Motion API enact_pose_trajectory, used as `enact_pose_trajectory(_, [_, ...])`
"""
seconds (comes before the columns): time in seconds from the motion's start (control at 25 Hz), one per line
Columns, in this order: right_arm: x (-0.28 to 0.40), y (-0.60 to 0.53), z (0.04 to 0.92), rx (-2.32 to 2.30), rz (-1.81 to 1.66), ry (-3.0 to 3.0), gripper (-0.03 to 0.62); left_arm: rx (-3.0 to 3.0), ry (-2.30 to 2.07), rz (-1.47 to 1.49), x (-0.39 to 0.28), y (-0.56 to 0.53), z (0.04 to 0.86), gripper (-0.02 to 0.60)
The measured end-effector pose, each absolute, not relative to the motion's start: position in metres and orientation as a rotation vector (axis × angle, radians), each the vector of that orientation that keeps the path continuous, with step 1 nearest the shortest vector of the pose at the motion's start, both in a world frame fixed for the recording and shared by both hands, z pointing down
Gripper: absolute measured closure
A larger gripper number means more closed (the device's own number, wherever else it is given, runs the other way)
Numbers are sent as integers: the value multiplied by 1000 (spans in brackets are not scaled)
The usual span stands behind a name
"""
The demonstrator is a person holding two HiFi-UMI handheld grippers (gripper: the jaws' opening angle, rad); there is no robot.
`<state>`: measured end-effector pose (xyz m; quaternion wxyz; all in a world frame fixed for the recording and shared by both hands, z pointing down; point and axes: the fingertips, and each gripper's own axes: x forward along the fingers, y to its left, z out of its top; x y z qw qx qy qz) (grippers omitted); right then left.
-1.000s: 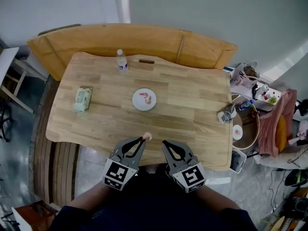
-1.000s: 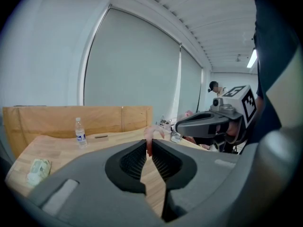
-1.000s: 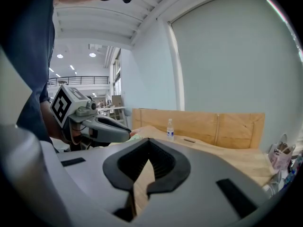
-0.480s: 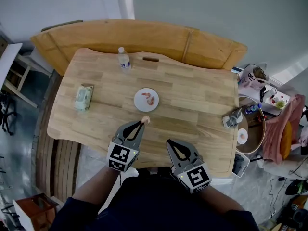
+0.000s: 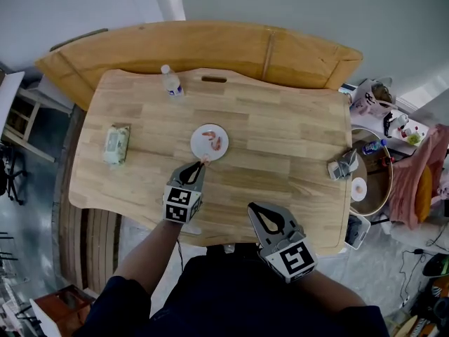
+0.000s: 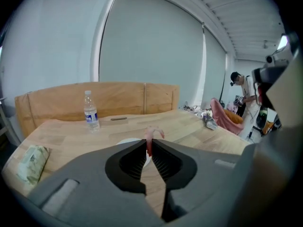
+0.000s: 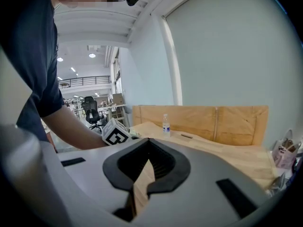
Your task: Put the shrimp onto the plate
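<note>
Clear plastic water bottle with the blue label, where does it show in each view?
Head view: clear plastic water bottle at the wooden table's far edge, left of centre.
Left gripper view: upright, left of centre.
Right gripper view: small, near picture centre.
Shared landmark: tan wooden bench back behind it.

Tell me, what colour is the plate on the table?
White. The plate shows best in the head view.

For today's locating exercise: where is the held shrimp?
Head view, left of centre: the shrimp is pinched in the left gripper at the near rim of the plate.
</note>
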<state>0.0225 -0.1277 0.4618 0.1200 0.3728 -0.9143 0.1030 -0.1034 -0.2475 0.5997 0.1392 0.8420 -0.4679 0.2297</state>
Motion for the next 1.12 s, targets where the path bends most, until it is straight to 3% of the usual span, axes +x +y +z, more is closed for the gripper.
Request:
enact_pose_trajectory(0.52, [50, -134, 485, 1087, 360, -2582, 585, 2244, -1381, 933, -125, -310, 707, 540])
enact_pose_trajectory(1.12, [80, -143, 509, 1136, 445, -2502, 585, 2121, -1368, 1196, -125, -341, 759, 540])
